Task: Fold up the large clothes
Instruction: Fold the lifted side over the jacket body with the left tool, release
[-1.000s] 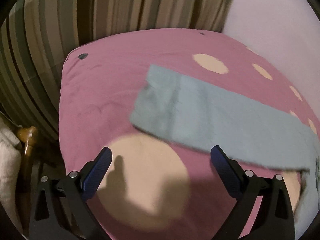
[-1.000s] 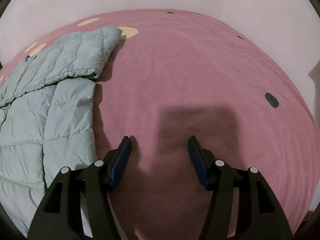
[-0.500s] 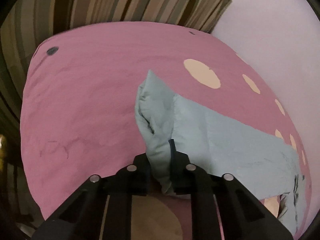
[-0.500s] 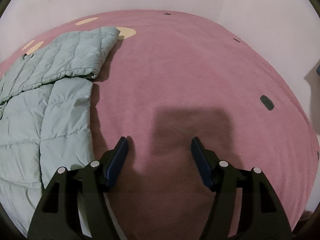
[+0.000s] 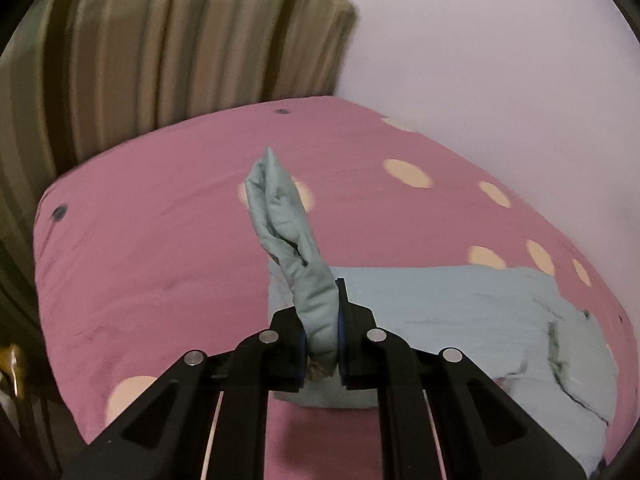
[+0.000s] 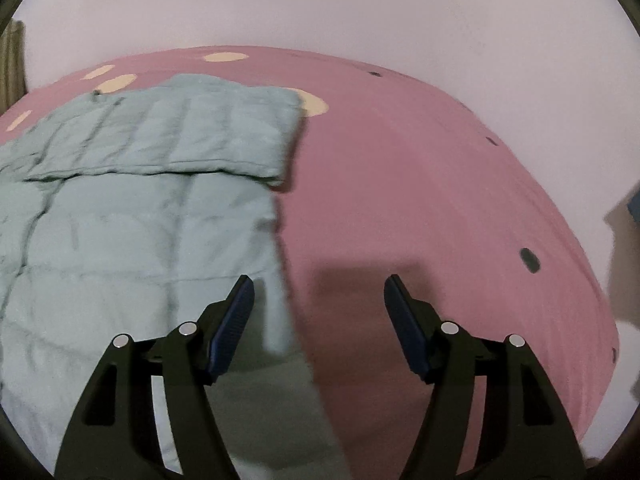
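Left wrist view. Left gripper [image 5: 322, 340]: fingers pinch a bunched fold of the pale green quilted jacket [image 5: 460, 312]. The pinched part twists into a rope and stands up toward 12 o'clock; the rest lies flat on the pink bed cover [image 5: 160, 240], running toward 3 o'clock. Striped curtain [image 5: 160, 48] at 11 o'clock, plain wall at 1 o'clock.
Risk: the grip is on a thick, puffy wad and not on a clean edge. If slick padded fabric creeps out between the pads during the carry, the fold drops short. The twist in the lifted part may also lay down as a crooked, lumpy fold unless it is shaken out or levelled.

Right wrist view. Right gripper [image 6: 320, 312]: fingers spread, their gap just widened, nothing pressed between them. The jacket's right edge [image 6: 276, 280] passes under the gap near the left finger; the jacket fills the frame from 9 to 12 o'clock, with one flap already folded over at 11 o'clock.
Risk: only one gripper holds cloth. If the left pulls on while the right has no hold, the whole garment may drag across the cover and skew the flap already laid. A right grasp that comes down too far toward 3 o'clock would catch bed cover only; too deep, both layers together. Frame is motion-blurred, so edge position is uncertain.
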